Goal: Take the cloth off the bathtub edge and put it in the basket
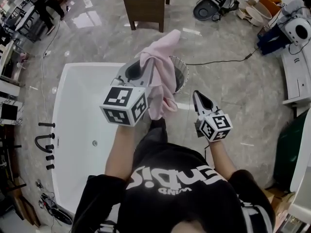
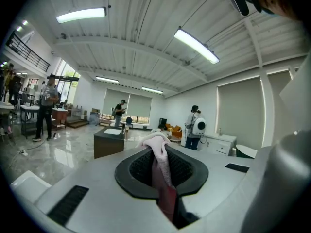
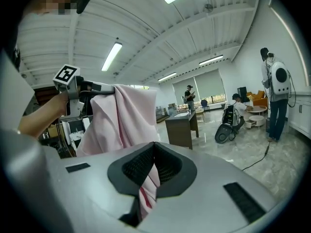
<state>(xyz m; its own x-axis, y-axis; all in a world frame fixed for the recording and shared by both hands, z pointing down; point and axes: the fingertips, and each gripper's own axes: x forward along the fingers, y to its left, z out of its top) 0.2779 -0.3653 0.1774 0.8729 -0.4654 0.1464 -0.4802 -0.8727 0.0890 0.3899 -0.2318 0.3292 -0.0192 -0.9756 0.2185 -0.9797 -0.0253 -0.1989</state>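
A pink cloth (image 1: 163, 76) hangs in the air from my left gripper (image 1: 145, 64), whose jaws are shut on its upper end. In the left gripper view the cloth (image 2: 156, 142) bunches out above the closed pads (image 2: 146, 166). Behind the hanging cloth stands the round wire basket (image 1: 181, 72), on the floor beside the white bathtub (image 1: 63, 96). My right gripper (image 1: 198, 97) is to the right of the cloth, apart from it and shut with nothing held. From the right gripper view (image 3: 154, 144), the cloth (image 3: 121, 115) drapes down from the left gripper (image 3: 97, 87) at upper left.
A dark wooden cabinet (image 1: 145, 4) stands beyond the basket. Black tap fittings (image 1: 44, 142) line the tub's left rim. A black cable (image 1: 218, 61) runs across the marble floor toward white machines (image 1: 297, 30) at the right. People stand far off in the room.
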